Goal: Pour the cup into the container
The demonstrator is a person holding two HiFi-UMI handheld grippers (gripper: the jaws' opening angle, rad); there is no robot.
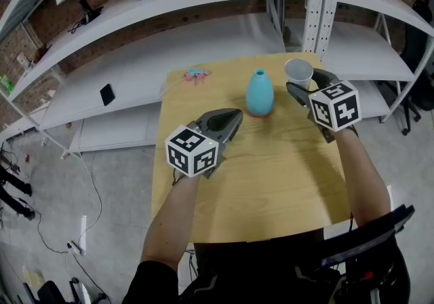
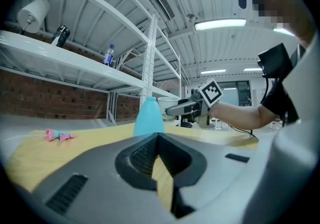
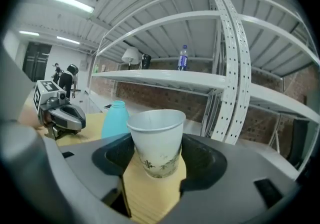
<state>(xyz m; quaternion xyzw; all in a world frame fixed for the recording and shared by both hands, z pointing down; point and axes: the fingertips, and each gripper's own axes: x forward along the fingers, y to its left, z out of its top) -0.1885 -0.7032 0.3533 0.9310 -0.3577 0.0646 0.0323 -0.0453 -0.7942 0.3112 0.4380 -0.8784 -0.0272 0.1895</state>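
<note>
Cup (image 1: 298, 70) stands upright on the table (image 1: 271, 180), just right of the container (image 1: 260, 92) and slightly beyond it, near the table's far right corner. Its long axis is vertical, the open mouth points straight up and the narrower base sits on the wood. No view shows what is inside.

Right gripper (image 1: 306, 84) comes at the cup from the side farthest from the container. Its jaws stand wide apart with the cup's lower half between them. The pads lie very close along the paper wall, but the wall shows no dent, so I judge this a bracketing stance, not yet a firm hold. The low, level approach looks chosen to take the cup below its rim and keep it upright until it is lifted.

The container is upright too, with its narrow neck up and a pink base on the table. That small mouth suggests the cup will have to tip left, towards it, with care.

Left gripper (image 1: 230, 119) hangs on the near left of the container with its tips pointing at it. Its jaws are together and hold nothing. It is probably parked there to steady the container if needed.

A small pink thing (image 1: 196, 76) lies far left of the container at the table's edge, clear of both grippers.
</note>
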